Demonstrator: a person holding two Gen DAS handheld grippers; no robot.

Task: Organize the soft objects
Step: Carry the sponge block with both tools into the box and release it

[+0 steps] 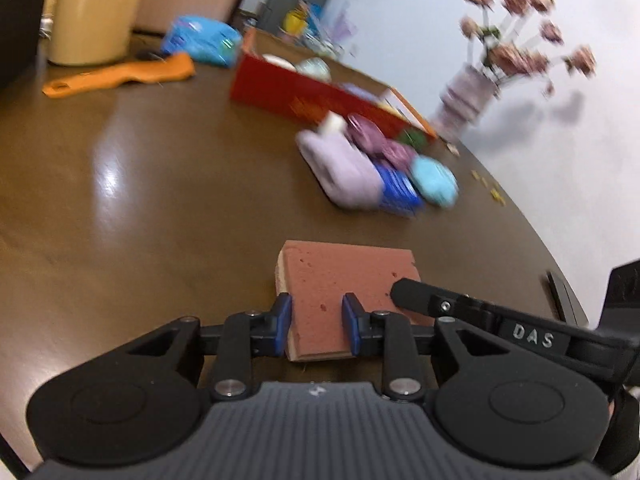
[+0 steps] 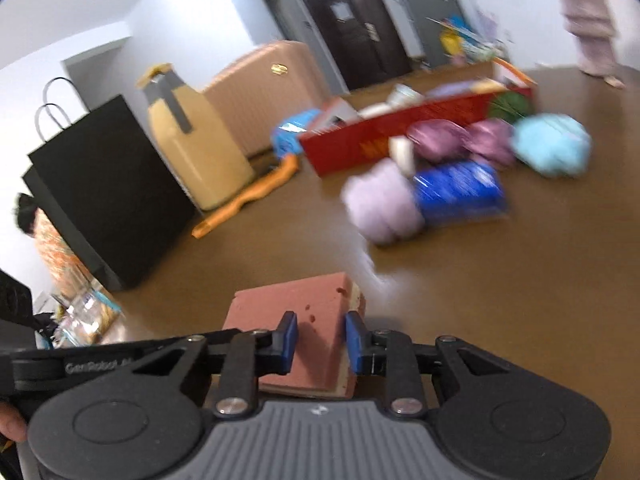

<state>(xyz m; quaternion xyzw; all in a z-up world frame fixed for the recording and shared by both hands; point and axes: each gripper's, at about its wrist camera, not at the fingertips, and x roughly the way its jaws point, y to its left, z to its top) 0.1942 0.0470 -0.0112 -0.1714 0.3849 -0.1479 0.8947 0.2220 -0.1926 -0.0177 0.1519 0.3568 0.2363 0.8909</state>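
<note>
While both views are blurring, the left gripper (image 1: 316, 322) is pinching a flat reddish-pink rectangular sponge with a pale underlayer (image 1: 344, 280) between its blue pads (image 1: 283, 322), its jaws drawn narrow onto the near edge. From the other side the right gripper (image 2: 320, 342) is clamping the same sponge (image 2: 292, 304), jaws likewise narrow, and its black finger is showing just right of the left jaws. In the left view the slab's long axis is running crosswise to the jaws, its broad pink face turned up, and whether it is resting on the glossy brown wooden table (image 1: 140, 184) I cannot tell. Beyond the left jaws and to their right, a pile of soft things is lying: a lilac plush roll (image 1: 344, 172), a blue packet (image 1: 398, 190) touching it, and a light-blue cushion (image 1: 434, 180) beside that. Behind the pile an open red cardboard box (image 1: 304, 100) is sitting.
</note>
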